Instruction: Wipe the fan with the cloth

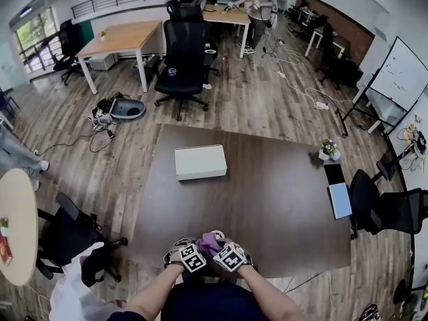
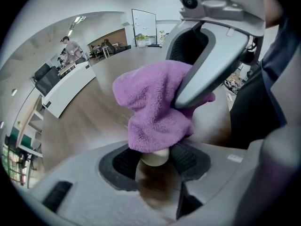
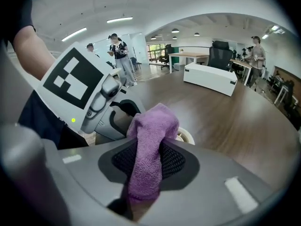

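Note:
Both grippers meet at the near edge of the brown table (image 1: 267, 199). A purple cloth (image 1: 210, 243) is bunched between them. My left gripper (image 2: 154, 160) is shut on a small cream fan (image 2: 155, 158), of which only a rounded part shows between the pads. The cloth (image 2: 153, 107) drapes over the rest of it. My right gripper (image 3: 146, 161) is shut on the cloth (image 3: 149, 145), which hangs down between its jaws. A cream ring of the fan (image 3: 186, 135) peeks out behind the cloth. The right gripper's finger (image 2: 211, 65) presses the cloth from the upper right.
A white box (image 1: 200, 162) lies further out on the table. A small potted plant (image 1: 328, 149) and a light blue tablet (image 1: 340, 200) sit at its right edge. Black office chairs (image 1: 182, 59) and other desks stand beyond, with people at the far desk.

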Action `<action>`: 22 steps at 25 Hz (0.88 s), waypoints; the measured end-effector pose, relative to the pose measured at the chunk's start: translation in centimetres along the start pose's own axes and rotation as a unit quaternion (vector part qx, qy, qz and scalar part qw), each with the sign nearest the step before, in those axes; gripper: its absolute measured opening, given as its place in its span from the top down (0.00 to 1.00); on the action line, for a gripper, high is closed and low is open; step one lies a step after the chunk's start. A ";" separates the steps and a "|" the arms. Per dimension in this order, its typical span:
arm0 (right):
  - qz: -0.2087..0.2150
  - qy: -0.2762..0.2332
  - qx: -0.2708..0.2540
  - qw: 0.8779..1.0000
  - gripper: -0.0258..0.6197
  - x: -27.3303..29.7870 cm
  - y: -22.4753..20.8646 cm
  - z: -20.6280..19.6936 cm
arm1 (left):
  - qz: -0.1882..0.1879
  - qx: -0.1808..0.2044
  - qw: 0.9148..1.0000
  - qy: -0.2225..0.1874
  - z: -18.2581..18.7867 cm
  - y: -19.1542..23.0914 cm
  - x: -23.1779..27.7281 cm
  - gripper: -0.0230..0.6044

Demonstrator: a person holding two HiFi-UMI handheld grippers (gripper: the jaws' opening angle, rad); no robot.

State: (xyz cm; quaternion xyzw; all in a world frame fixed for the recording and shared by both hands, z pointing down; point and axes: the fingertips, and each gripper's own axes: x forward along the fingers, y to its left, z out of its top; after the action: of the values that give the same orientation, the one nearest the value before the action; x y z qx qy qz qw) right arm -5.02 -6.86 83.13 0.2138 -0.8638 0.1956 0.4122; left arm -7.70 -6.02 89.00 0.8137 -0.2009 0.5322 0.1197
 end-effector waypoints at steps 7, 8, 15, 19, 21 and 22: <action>-0.035 0.010 0.024 0.999 0.77 -0.7 -1.9 -0.6 | -0.003 -0.001 1.000 -0.001 0.2 -0.1 0.0 0.66; -0.044 0.009 0.027 0.999 0.77 -0.9 -2.3 -0.7 | -0.003 -0.002 1.000 -0.002 0.2 0.0 0.0 0.66; -0.101 0.002 0.084 0.991 0.77 -2.7 -5.3 -2.0 | -0.002 -0.004 1.000 -0.003 0.0 0.0 0.1 0.66; -0.132 0.005 0.095 0.987 0.77 -3.5 -6.9 -2.3 | -0.005 -0.007 1.000 -0.004 -0.1 0.0 -0.1 0.66; -0.136 0.008 0.082 0.987 0.77 -3.5 -7.1 -2.0 | -0.006 -0.009 1.000 -0.005 -0.1 0.1 0.0 0.66; -0.134 0.008 0.077 0.988 0.77 -3.4 -7.0 -1.6 | -0.006 -0.010 1.000 -0.004 -0.1 0.1 0.0 0.66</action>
State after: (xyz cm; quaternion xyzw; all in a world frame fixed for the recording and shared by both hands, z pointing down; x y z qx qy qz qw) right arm 1.64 -11.12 82.51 0.3569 -0.8064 0.2062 0.4241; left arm -7.83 -6.06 89.01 0.8159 -0.2018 0.5259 0.1306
